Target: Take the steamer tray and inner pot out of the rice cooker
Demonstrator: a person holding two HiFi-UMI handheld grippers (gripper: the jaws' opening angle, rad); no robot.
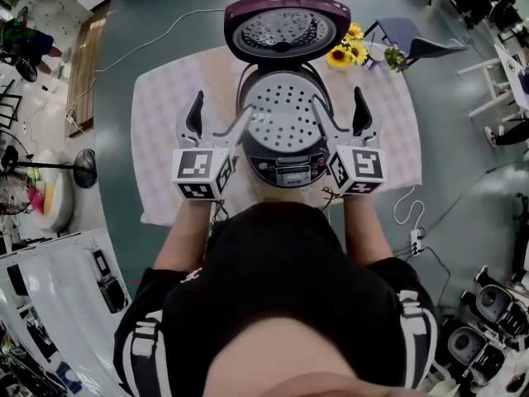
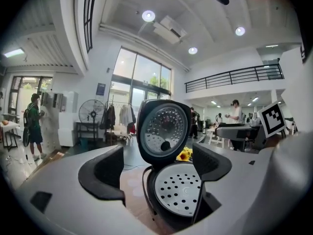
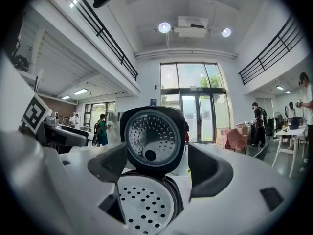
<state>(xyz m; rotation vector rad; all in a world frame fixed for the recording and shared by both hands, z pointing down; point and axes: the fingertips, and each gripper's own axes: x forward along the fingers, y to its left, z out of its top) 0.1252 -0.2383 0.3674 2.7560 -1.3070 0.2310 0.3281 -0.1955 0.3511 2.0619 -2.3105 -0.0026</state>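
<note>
The person's black shirt (image 1: 281, 271) fills the bottom of the head view. Just past it, both arms reach forward to the rice cooker (image 1: 285, 170), which stands on the cloth-covered tabletop (image 1: 165, 106).

The left gripper (image 1: 219, 118) and right gripper (image 1: 341, 116) sit on either side of the cooker's mouth. Each has its jaws spread wide with nothing between the pads. Each gripper view looks straight through the gap at the cooker beyond. The inner jaw of each lies close to the rim, though I cannot tell whether it touches.

The lid (image 1: 287, 27) is already swung up and back, so the opening step looks done. The perforated steamer tray (image 1: 283, 114) still sits flat in the top of the cooker, untouched. The inner pot is hidden beneath the tray (presumably still in place, though no view shows it).

By my reading, the task has barely begun, since neither piece is out yet. The tray has to be gripped by its edge, lifted clear and set on the tabletop. The pot can only come out after that. There is free cloth to the left, and some sunflowers (image 1: 347, 50) stand behind on the right.
</note>
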